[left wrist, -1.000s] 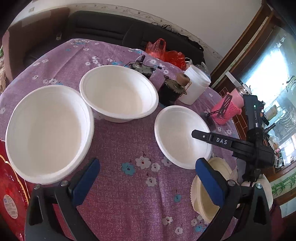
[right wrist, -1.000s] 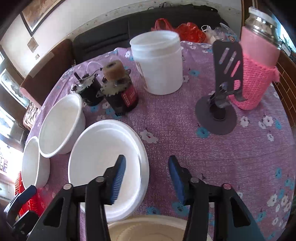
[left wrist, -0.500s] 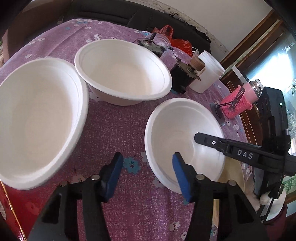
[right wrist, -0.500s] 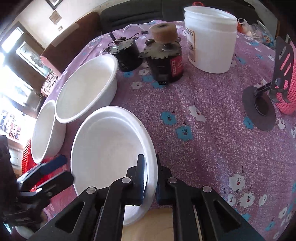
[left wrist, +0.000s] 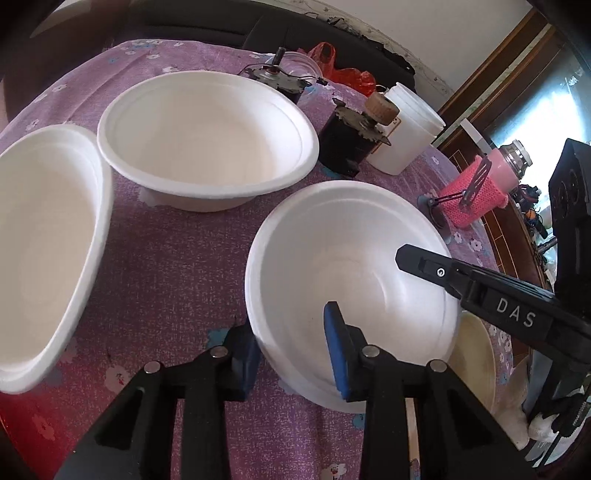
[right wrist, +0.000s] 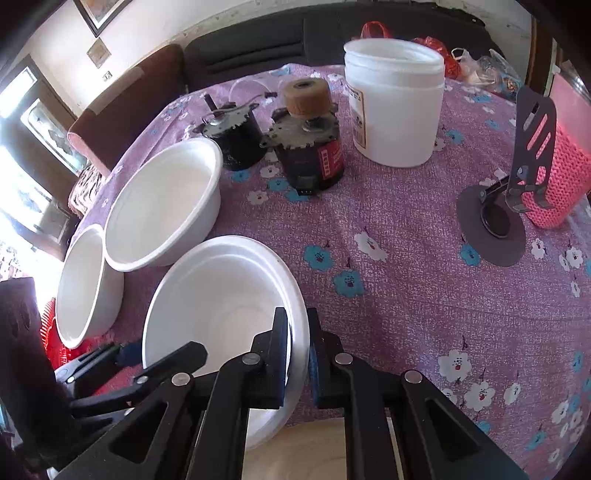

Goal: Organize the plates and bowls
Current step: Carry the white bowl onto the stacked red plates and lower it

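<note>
A shallow white foam bowl (left wrist: 343, 258) sits on the purple flowered tablecloth (left wrist: 166, 258), just beside a deeper white foam bowl (left wrist: 207, 133). The right gripper (right wrist: 297, 354) is clamped tight on the shallow bowl's rim. The left gripper (left wrist: 291, 347) is closing, its blue pads (left wrist: 334, 343) straddling the opposite rim.

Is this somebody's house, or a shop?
Most likely a home's living or dining room. A table in a flowery purple cloth holds white bowls, a dark sofa stands behind it, and framed pictures hang on the wall.
</note>
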The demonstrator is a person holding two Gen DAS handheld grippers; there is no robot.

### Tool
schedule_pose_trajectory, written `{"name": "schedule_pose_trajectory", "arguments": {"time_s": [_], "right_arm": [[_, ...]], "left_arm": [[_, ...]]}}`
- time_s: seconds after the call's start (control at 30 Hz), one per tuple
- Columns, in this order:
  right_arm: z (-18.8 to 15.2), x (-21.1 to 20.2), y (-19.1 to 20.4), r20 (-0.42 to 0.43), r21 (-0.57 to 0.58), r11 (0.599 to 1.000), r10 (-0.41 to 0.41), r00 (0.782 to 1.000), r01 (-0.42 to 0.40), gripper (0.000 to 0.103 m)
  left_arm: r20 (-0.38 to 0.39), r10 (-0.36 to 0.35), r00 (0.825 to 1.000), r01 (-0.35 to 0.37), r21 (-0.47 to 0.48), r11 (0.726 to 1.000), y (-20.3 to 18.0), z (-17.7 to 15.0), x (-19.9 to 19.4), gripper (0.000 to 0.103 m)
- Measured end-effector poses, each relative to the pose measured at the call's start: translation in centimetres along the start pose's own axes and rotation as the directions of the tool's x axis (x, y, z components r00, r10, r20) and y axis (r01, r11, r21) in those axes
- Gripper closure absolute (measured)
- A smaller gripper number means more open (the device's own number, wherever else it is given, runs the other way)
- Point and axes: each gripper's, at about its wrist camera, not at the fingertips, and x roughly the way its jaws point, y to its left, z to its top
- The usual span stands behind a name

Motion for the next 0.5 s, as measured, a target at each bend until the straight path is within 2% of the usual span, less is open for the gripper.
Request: {"name": "schedule_pose_trajectory", "arguments": {"time_s": [0.13, 0.4, 0.5], "right_arm": [[-0.3, -2.2, 1.1, 0.042, -0.008, 1.000, 0.029, 0.999, -0.029, 0.093], [-3.0, -5.1, 3.6, 0.090, -0.023, 0.999, 0.029, 0.996, -0.027, 0.093], [-3.9, -6.2, 5.8, 0.123, -0.047, 0.999, 0.028, 0.992, -0.022, 0.093]], "left_arm": [[0.045, -0.013, 0.999, 0.014, -0.011, 1.000, 0.5, -0.3, -2.0, 0.072], [0.098, -0.006, 0.995, 0.006, 0.005, 1.000, 0.8, -2.3, -6.5, 0.072], [0.121, 0.001, 0.993, -0.002, 0.006, 1.000, 1.4, -3.1, -8.9, 0.072]]}}
